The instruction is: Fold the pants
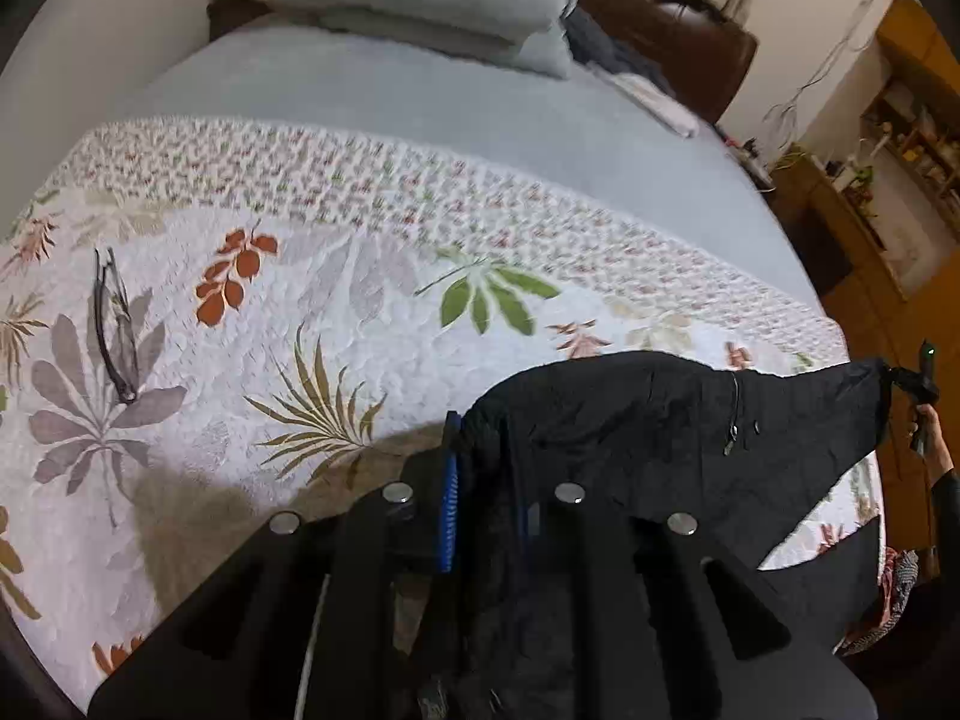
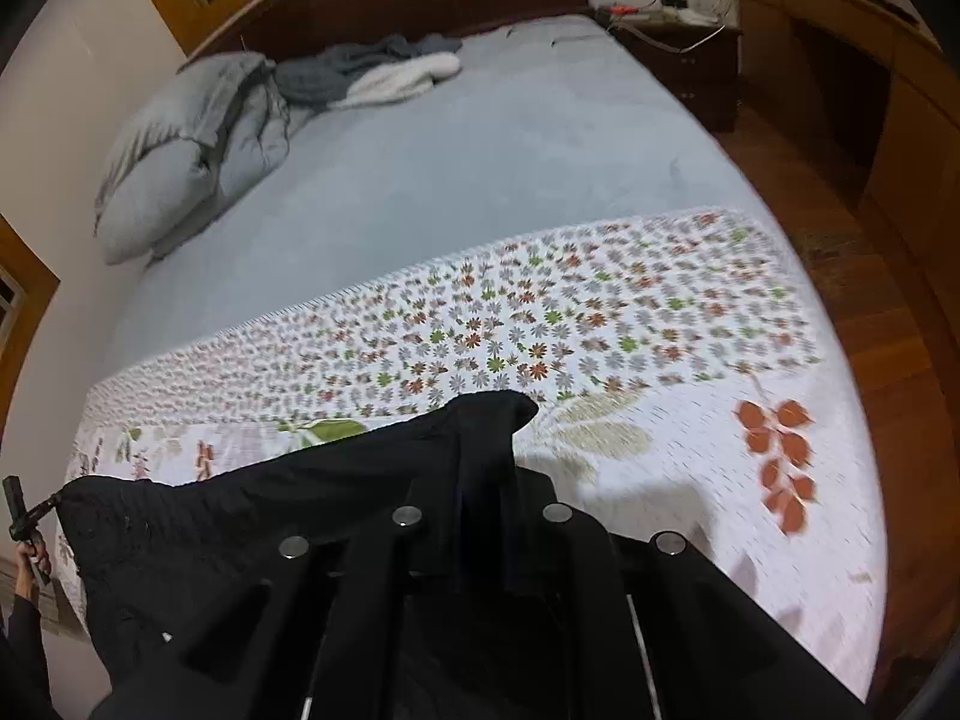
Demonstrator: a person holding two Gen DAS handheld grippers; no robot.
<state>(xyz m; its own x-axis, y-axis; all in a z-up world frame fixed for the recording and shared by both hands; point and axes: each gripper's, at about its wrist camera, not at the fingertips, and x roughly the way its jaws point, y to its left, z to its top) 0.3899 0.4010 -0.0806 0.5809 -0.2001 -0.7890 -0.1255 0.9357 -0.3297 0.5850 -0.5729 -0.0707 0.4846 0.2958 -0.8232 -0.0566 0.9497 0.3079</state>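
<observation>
Black pants [image 1: 672, 420] hang stretched in the air between my two grippers, above a floral quilt [image 1: 252, 312] on the bed. My left gripper [image 1: 480, 450] is shut on one end of the waistband; a blue finger pad [image 1: 449, 516] shows beside the cloth. In the left wrist view the right gripper [image 1: 906, 384] pinches the far corner at the right edge. In the right wrist view my right gripper [image 2: 486, 450] is shut on the pants [image 2: 270, 510], with cloth draped over its fingers. The left gripper [image 2: 42, 507] holds the far corner at the left edge.
Folded glasses [image 1: 114, 330] lie on the quilt at the left. Grey pillows [image 2: 180, 144] and a bundled blanket [image 2: 384, 72] sit near the dark headboard. A nightstand [image 2: 684, 48] and wooden cabinets [image 2: 870, 90] stand right of the bed on wood floor.
</observation>
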